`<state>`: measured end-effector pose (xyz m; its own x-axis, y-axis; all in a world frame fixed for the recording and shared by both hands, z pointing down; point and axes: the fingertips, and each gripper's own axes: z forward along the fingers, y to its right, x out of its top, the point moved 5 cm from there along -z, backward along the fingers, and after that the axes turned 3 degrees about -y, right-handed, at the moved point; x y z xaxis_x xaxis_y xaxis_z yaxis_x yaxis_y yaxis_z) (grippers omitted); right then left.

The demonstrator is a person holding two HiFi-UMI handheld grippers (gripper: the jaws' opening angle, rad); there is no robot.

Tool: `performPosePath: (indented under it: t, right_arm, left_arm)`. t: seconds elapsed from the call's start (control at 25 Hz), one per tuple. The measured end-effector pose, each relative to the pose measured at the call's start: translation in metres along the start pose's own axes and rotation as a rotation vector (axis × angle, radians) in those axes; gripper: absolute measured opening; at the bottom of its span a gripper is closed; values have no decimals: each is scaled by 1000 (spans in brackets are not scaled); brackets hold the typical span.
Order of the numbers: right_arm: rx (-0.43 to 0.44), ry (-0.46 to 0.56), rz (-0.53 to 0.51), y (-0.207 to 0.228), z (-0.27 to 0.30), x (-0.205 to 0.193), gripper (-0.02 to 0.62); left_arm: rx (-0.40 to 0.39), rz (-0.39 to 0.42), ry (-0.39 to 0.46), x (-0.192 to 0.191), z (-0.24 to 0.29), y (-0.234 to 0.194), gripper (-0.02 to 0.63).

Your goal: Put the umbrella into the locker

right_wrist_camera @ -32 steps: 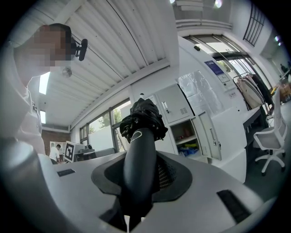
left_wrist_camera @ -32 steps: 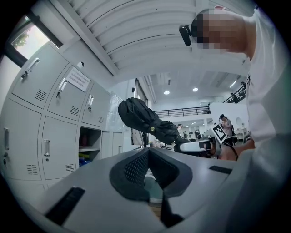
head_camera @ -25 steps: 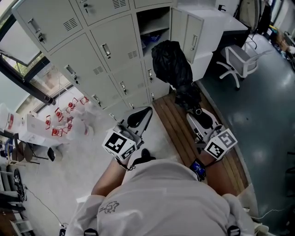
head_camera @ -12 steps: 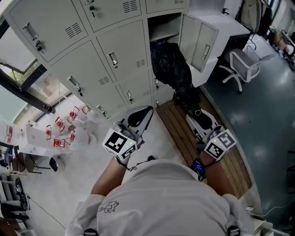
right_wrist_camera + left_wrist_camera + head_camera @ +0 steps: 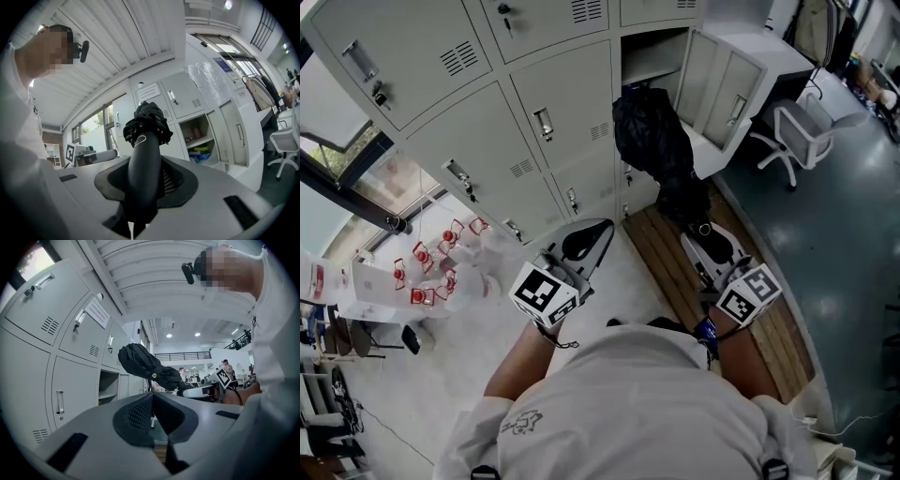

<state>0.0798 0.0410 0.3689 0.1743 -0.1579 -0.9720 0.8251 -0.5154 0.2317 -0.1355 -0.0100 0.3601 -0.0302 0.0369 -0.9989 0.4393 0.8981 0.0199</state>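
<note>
The black folded umbrella [image 5: 652, 141] stands out from my right gripper [image 5: 703, 232], which is shut on its handle [image 5: 143, 173]. Its bundled canopy [image 5: 146, 123] points at the grey lockers and hangs just in front of the open locker [image 5: 652, 56], whose door [image 5: 722, 84] swings to the right. Inside the open locker [image 5: 201, 136] a shelf and a blue and yellow item [image 5: 204, 151] show. My left gripper [image 5: 592, 228] is held beside the right one, shut and with nothing in it. In the left gripper view the umbrella [image 5: 145, 364] shows above the left gripper [image 5: 151, 397].
Closed locker doors [image 5: 562, 112] fill the wall left of the open one. A white office chair [image 5: 792, 127] stands at the right. Wooden boards [image 5: 670, 272] lie on the floor under the umbrella. Red and white items [image 5: 431, 267] sit on the floor at the left.
The lockers have come nearer and slid right in the head view. Both grippers and the umbrella have been carried toward the open locker, with the grip unchanged.
</note>
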Motion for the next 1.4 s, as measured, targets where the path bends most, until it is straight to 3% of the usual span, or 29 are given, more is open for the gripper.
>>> performPosePath:
  t: [0.64, 1.4]
  right_arm:
    - [41, -25, 13, 63, 54, 10, 152]
    - [88, -75, 9, 232, 88, 37, 152]
  left_arm:
    - [67, -12, -23, -9, 34, -53, 11]
    - [182, -2, -25, -16, 181, -97, 11]
